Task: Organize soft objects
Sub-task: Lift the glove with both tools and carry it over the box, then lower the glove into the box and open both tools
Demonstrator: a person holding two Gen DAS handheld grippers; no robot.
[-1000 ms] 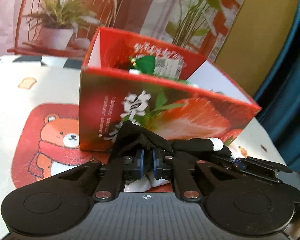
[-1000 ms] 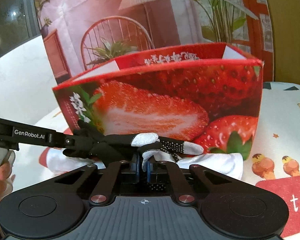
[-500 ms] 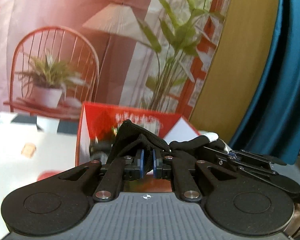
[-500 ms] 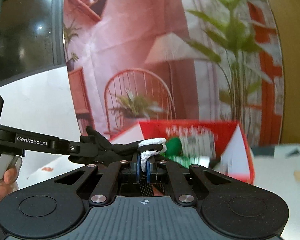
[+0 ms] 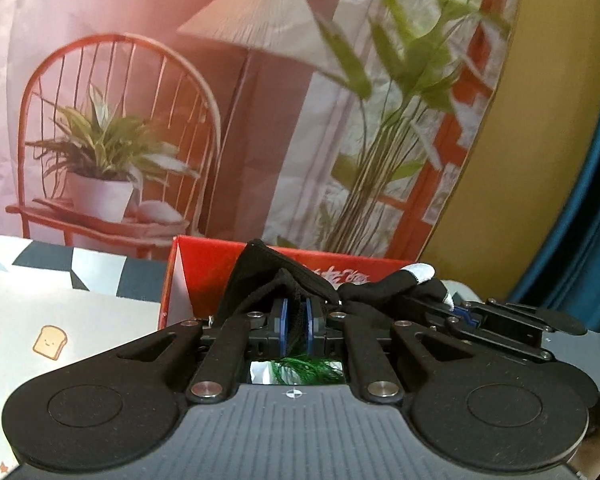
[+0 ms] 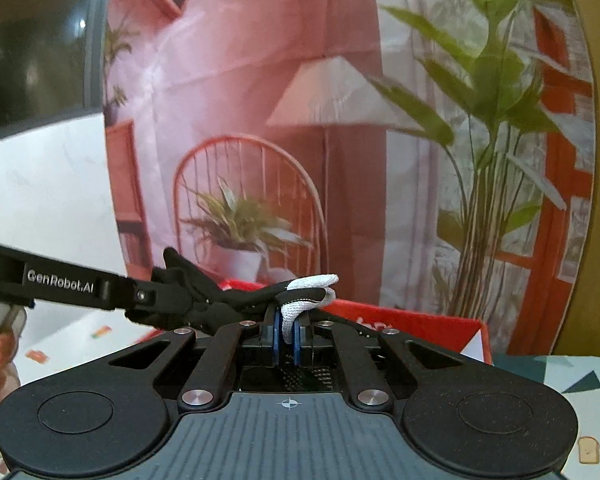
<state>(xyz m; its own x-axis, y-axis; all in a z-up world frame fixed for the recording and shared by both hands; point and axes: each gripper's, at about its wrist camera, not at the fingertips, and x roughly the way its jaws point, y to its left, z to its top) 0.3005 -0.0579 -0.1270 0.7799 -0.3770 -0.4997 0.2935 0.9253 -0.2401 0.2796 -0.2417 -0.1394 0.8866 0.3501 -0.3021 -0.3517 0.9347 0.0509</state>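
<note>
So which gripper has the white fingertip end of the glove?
The right gripper: white fingertip fabric sits pinched between its blue pads. The left gripper clamps only plain black fabric of the glove.

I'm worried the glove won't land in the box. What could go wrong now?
The black glove is stretched between the left gripper and the right gripper, held only by thin pinches of cloth, so it might slip out. The red box sits low in front; if one side lets go first, the glove could drape over the rim instead of dropping inside.

warm, bright light; fisheye-bent edges, dark corners, softly blurred backdrop.
</note>
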